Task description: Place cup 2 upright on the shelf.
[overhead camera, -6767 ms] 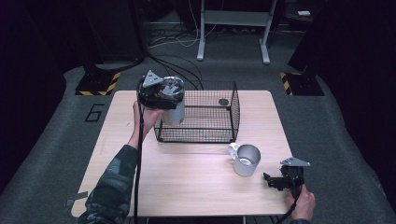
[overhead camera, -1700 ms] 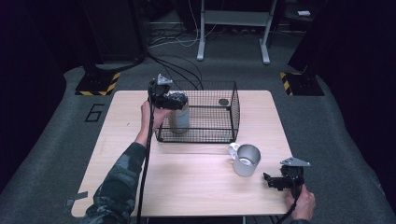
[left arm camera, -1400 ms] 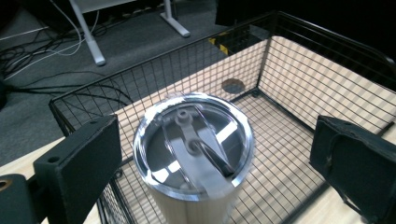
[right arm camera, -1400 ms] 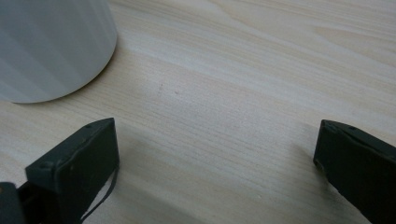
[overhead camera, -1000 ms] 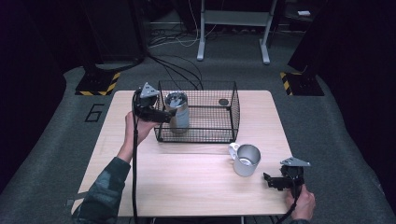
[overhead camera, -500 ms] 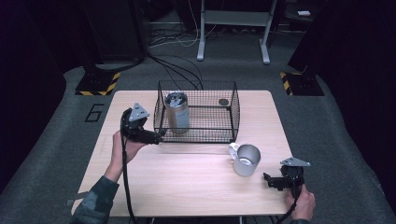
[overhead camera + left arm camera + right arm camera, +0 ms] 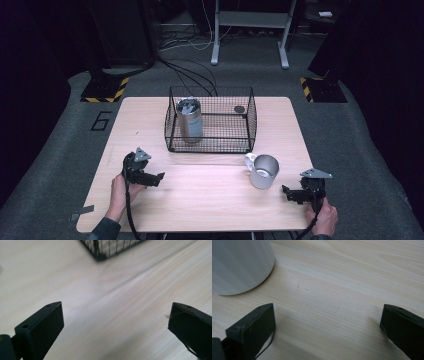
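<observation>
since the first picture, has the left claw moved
Yes. The left claw has come away from the wire basket toward the table's near left edge, leaving the steel tumbler inside.

One basket (image 7: 210, 145) stands on the one table (image 7: 200, 200). Inside the basket are one tumbler (image 7: 190, 120) and one small dark disc (image 7: 239, 108). Just outside the basket's front right corner stands one mug (image 7: 263, 171). Two grippers, left (image 7: 159, 178) and right (image 7: 286, 192), sit nearer than the basket.

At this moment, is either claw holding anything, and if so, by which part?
Nothing is held. The left claw and the right claw are both open over bare table; the steel tumbler stands alone in the wire basket.
</observation>
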